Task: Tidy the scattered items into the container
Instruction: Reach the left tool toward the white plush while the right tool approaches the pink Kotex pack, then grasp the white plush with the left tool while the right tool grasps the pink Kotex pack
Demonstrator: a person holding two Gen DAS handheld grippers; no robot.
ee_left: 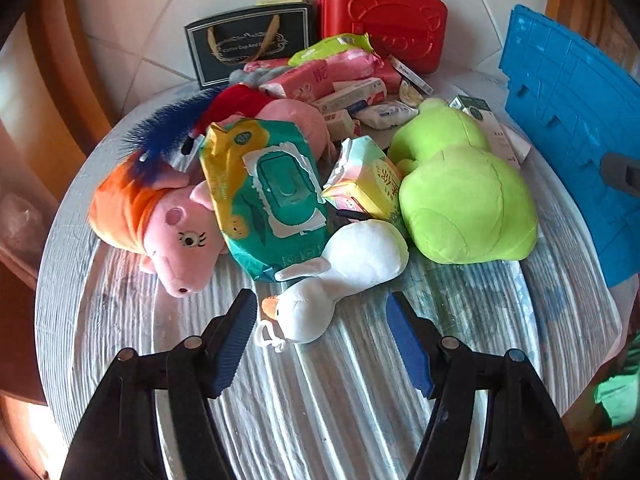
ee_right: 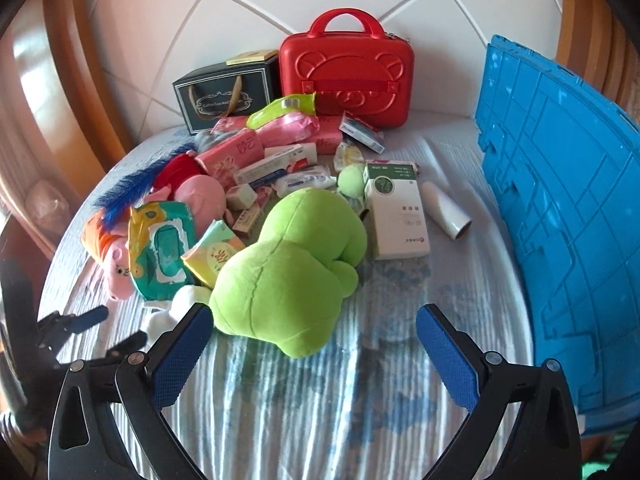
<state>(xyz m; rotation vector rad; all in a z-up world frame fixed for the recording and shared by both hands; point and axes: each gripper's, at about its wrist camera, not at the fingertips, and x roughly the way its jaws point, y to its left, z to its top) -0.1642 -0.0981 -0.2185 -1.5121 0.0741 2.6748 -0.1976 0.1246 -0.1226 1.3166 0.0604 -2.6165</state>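
Observation:
A pile of items lies on the striped cloth. A white goose plush (ee_left: 340, 276) lies just ahead of my left gripper (ee_left: 320, 304), which is open and empty. A green wet-wipe pack (ee_left: 266, 194) and a pink pig plush (ee_left: 172, 232) lie behind it. A lime green plush (ee_right: 288, 276) lies in front of my right gripper (ee_right: 314, 320), which is open and empty, its left finger close to the plush. The blue crate (ee_right: 568, 216) stands at the right; it also shows in the left wrist view (ee_left: 576, 120).
A red case (ee_right: 346, 68) and a black gift bag (ee_right: 226, 96) stand at the back by the tiled wall. Tissue packs (ee_right: 240, 152), a white box (ee_right: 398, 212) and a white roll (ee_right: 444, 208) lie between. My left gripper (ee_right: 92, 328) shows at the left.

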